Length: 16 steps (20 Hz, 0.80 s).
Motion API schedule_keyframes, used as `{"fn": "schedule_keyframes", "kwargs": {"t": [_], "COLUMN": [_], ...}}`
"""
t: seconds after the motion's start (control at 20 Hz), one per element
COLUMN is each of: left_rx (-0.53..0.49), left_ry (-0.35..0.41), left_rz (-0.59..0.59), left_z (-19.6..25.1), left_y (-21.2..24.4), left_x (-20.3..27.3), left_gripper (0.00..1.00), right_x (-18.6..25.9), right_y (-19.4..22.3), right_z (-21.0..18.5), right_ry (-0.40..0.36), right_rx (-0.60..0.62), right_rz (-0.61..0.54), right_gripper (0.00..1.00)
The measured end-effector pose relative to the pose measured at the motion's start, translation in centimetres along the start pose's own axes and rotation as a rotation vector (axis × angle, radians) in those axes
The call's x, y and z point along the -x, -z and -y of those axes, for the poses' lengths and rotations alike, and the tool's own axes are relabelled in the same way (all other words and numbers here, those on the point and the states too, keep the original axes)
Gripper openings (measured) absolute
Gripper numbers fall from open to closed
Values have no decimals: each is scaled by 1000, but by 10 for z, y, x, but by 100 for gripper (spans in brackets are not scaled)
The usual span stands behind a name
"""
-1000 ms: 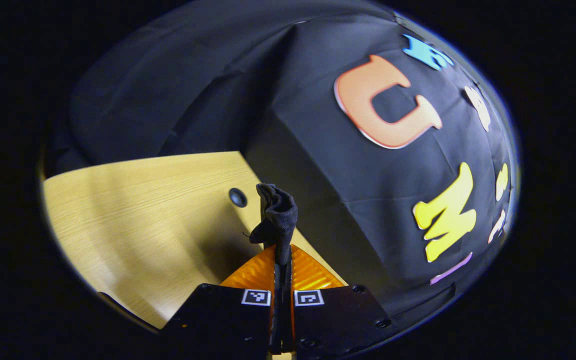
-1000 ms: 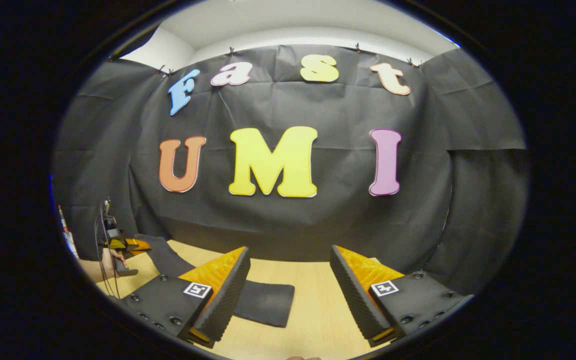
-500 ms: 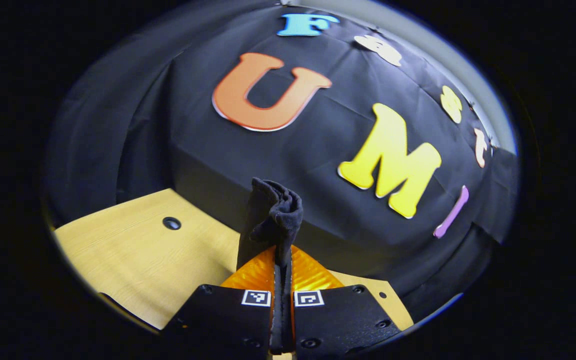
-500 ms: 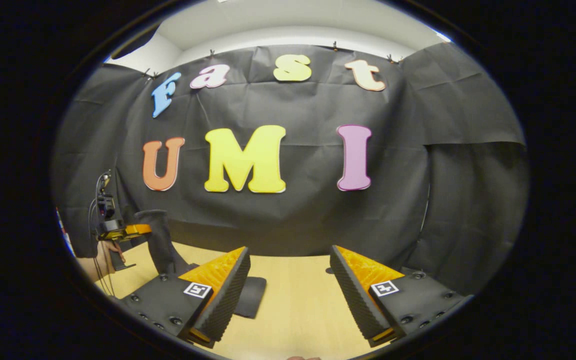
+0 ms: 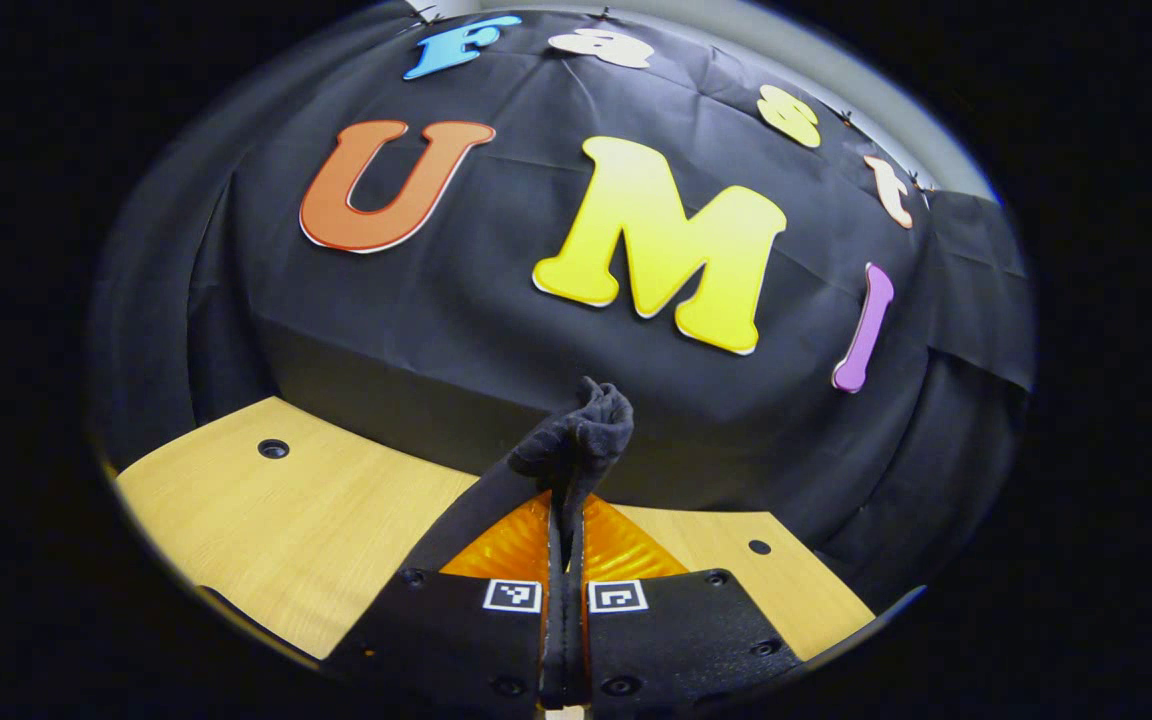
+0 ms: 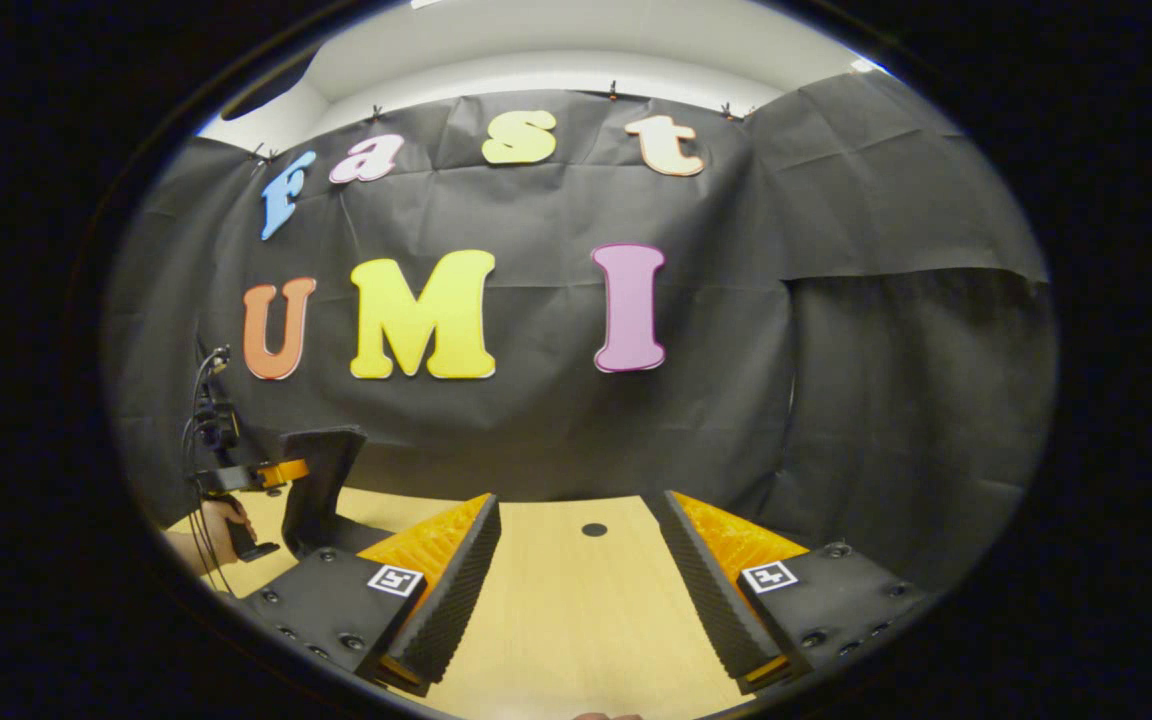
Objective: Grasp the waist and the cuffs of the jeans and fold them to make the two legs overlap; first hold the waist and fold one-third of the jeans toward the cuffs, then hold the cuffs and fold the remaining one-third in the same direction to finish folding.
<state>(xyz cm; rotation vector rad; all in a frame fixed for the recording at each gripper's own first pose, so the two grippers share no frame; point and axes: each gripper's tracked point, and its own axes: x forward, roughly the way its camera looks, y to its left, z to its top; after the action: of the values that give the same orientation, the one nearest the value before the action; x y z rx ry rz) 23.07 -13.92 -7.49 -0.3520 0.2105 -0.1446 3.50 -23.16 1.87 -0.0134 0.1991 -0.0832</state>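
In the left gripper view, my left gripper (image 5: 564, 500) has its jaws closed tight on a bunched edge of the dark, nearly black denim jeans (image 5: 576, 440); both fingers (image 5: 511, 545) press on the fabric, and a crumpled tuft of it stands up just past the fingertips. From that tuft a band of the jeans runs down and to the left, dropping behind the left finger, above the light wood-grain desk (image 5: 286, 520). I cannot tell whether the pinched edge is the waist or a cuff. A small round dark hole (image 5: 273, 448) lies in the desk surface to the left, and a second smaller hole (image 5: 759, 547) lies to the right, near the desk's far edge. In the right gripper view, my right gripper (image 6: 576, 590) has its jaws wide apart and grips nothing; bare desk (image 6: 576, 620) shows between the two fingers (image 6: 446, 590), with a round dark hole (image 6: 594, 529) beyond them. At the far left of that same view, my left gripper (image 6: 261, 473) is held level by a hand (image 6: 216, 520), with cables rising from its rear. The jeans (image 6: 321, 480) hang from it as a raised dark panel, the lower part reaching down to the desk just behind my right gripper's left finger.
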Motion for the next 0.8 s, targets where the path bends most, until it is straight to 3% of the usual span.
{"fn": "schedule_keyframes", "kwargs": {"t": [0.45, 0.55, 0.65, 0.8], "left_rx": [-145, -135, -133, -157], "left_ry": [-61, -54, -74, -81], "left_rz": [-124, -182, -218, -216], "left_z": [45, 49, 45, 45], "left_y": [101, 131, 152, 157], "left_x": [-26, -29, -25, -26], "left_gripper": [4, 8, 16, 18], "right_x": [23, 26, 29, 31], "right_y": [-4, -5, -6, -3], "right_z": [60, 70, 77, 81], "right_ry": [79, 95, 106, 113], "right_rx": [41, 49, 45, 39], "right_rz": [-9, -5, -5, -11], "right_gripper": [95, 99, 95, 95]}}
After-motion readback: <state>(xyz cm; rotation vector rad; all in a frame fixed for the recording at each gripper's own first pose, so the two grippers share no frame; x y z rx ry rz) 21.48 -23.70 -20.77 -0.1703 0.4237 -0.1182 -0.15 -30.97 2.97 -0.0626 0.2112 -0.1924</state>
